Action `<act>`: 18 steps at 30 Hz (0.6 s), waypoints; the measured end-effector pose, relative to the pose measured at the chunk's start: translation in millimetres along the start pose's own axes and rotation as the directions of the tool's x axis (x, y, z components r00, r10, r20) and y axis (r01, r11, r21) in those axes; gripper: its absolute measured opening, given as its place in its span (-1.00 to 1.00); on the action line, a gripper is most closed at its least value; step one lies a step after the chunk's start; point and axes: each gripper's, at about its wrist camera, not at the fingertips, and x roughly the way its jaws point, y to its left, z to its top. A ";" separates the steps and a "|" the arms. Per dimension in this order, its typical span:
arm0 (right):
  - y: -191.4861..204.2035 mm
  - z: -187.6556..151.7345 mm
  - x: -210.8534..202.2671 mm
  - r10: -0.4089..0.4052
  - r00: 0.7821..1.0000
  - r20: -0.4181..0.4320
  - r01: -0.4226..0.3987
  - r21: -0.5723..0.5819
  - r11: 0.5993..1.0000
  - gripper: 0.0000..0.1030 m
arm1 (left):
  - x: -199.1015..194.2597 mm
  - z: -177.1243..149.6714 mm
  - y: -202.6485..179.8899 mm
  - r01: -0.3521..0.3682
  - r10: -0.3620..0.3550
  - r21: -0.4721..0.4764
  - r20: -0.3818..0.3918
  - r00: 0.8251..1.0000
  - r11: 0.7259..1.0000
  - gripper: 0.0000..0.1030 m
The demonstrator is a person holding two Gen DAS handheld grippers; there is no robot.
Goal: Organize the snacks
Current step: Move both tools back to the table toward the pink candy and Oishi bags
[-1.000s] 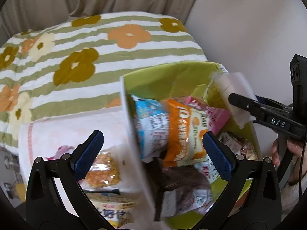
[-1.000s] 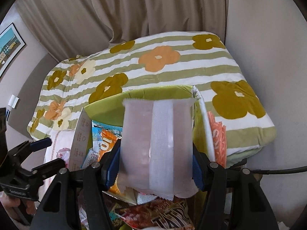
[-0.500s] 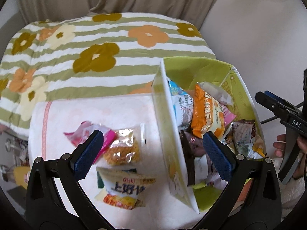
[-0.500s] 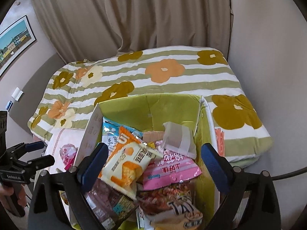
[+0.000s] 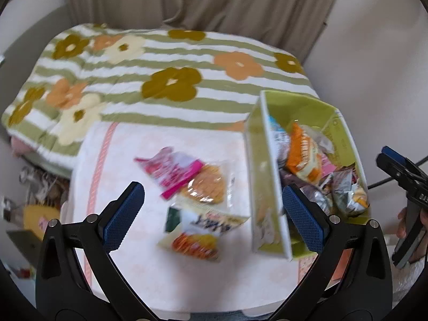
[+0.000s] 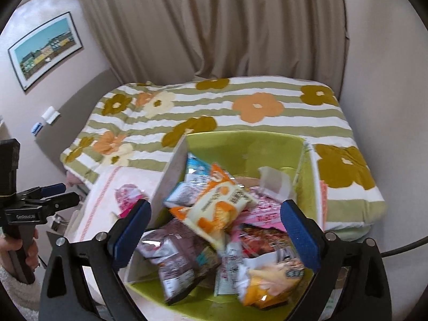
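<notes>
The right gripper (image 6: 215, 236) stood spread wide with nothing between its blue pads, hovering over the green box (image 6: 246, 144) packed with snack packets — an orange-and-white bag (image 6: 216, 208) lay on top. The left gripper (image 5: 214, 214) was likewise spread and empty, above three loose packets (image 5: 198, 195) on the pale table (image 5: 149, 275), just left of the box's white wall. The table to the packets' left and near side lay bare; the flowered bedspread (image 5: 171, 85) lay beyond its far edge.

Home bedroom: flowered quilt (image 6: 240, 117), curtains (image 6: 214, 26)
</notes>
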 end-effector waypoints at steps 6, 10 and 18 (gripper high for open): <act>31.9 -10.1 -5.7 0.048 0.999 -0.003 -0.048 -0.035 0.998 0.87 | -13.5 -16.9 33.7 -0.032 0.032 -0.064 -0.003 0.999 0.997 0.99; 58.6 -17.5 -3.5 0.047 0.999 0.016 -0.046 -0.040 0.998 0.87 | -16.2 -22.9 51.9 -0.026 0.026 -0.082 0.002 1.000 0.996 0.99; 122.6 -34.3 25.6 0.048 0.998 -0.035 -0.049 -0.027 0.998 0.87 | -7.9 -8.3 88.5 0.031 -0.031 0.004 -0.004 1.000 1.000 0.99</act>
